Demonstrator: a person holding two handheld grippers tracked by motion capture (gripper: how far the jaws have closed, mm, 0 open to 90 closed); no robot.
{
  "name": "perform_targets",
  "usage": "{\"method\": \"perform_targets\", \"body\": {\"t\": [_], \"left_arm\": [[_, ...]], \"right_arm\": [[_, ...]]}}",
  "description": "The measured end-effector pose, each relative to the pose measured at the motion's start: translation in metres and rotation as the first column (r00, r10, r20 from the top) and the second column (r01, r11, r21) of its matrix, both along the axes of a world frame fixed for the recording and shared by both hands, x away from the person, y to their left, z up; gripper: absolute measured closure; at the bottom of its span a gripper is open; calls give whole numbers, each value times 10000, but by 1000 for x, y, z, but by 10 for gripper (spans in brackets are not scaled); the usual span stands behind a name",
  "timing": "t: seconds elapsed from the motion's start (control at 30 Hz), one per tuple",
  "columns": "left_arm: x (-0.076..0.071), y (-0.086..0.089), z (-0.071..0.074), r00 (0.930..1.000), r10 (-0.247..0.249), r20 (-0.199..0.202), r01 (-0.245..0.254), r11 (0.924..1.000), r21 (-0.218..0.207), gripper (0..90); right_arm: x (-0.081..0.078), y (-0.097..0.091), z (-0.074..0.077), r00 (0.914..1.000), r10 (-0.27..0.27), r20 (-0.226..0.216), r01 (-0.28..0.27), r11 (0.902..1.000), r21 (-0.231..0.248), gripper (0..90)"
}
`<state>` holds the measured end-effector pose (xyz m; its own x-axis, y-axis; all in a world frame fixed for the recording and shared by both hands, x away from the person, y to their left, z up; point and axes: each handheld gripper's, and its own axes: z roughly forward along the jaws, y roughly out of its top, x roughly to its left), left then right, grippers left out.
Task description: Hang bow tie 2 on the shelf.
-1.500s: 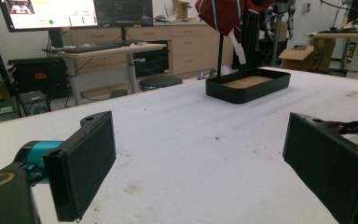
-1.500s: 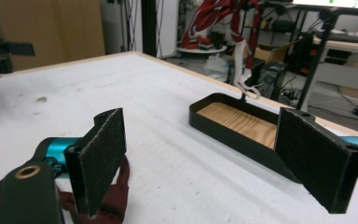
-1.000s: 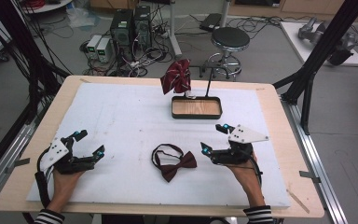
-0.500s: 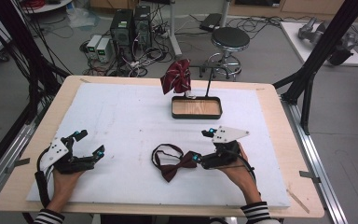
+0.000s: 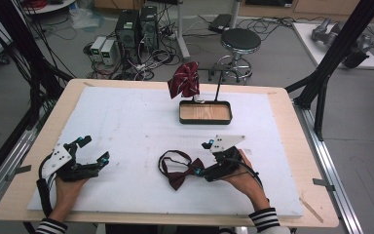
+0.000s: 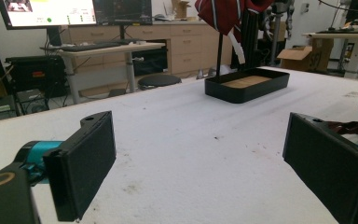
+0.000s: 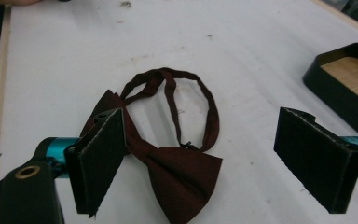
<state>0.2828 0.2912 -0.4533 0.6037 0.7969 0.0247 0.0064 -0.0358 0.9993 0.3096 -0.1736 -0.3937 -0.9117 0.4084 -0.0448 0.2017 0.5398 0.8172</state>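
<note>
A dark red bow tie [image 5: 177, 171] with a looped strap lies flat on the white mat [image 5: 126, 126], near the front middle. My right gripper [image 5: 201, 158] is open right beside the tie's right wing. In the right gripper view the tie [image 7: 177, 172] lies between and just beyond the open gripper [image 7: 203, 140], with the left pad over its left wing. My left gripper [image 5: 93, 149] rests open at the front left, and nothing lies between its pads [image 6: 81, 168]. A striped red bow tie [image 5: 185, 80] hangs on a stand over a black tray [image 5: 205, 121].
The black tray [image 6: 247, 91] with a wooden floor stands at the mat's far middle, and its corner [image 7: 340, 107] shows on the right in the right gripper view. Bare wooden table edge [image 5: 292, 126] frames the mat. A stool [image 5: 240, 41] and computers [image 5: 136, 27] stand on the floor behind.
My right gripper has moved left and slightly forward, closing in on the flat bow tie's right wing. The left gripper and both ties have stayed put.
</note>
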Motion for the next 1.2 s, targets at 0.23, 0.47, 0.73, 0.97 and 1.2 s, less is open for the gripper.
{"method": "perform_targets", "body": {"t": [0.23, 0.47, 0.73, 0.97, 1.2], "left_arm": [[0, 0, 0, 10000, 1, 8, -1, 10000, 0, 98], [0, 0, 0, 10000, 26, 16, -26, 10000, -12, 97], [0, 0, 0, 10000, 35, 25, -35, 10000, -4, 98], [-1, 0, 0, 10000, 28, 20, -28, 10000, -10, 98], [-1, 0, 0, 10000, 37, 25, -37, 10000, -1, 98]], "right_arm": [[3, 11, -6, 9977, 555, -389, -574, 9971, -509, 159], [6, 15, -11, 9943, 908, -556, -961, 9903, -1001, 161], [10, 20, -15, 9929, 1022, -603, -1103, 9822, -1519, 161], [12, 23, -18, 9905, 1148, -762, -1272, 9746, -1844, 161], [13, 25, -22, 9884, 1326, -745, -1461, 9642, -2214, 172]]}}
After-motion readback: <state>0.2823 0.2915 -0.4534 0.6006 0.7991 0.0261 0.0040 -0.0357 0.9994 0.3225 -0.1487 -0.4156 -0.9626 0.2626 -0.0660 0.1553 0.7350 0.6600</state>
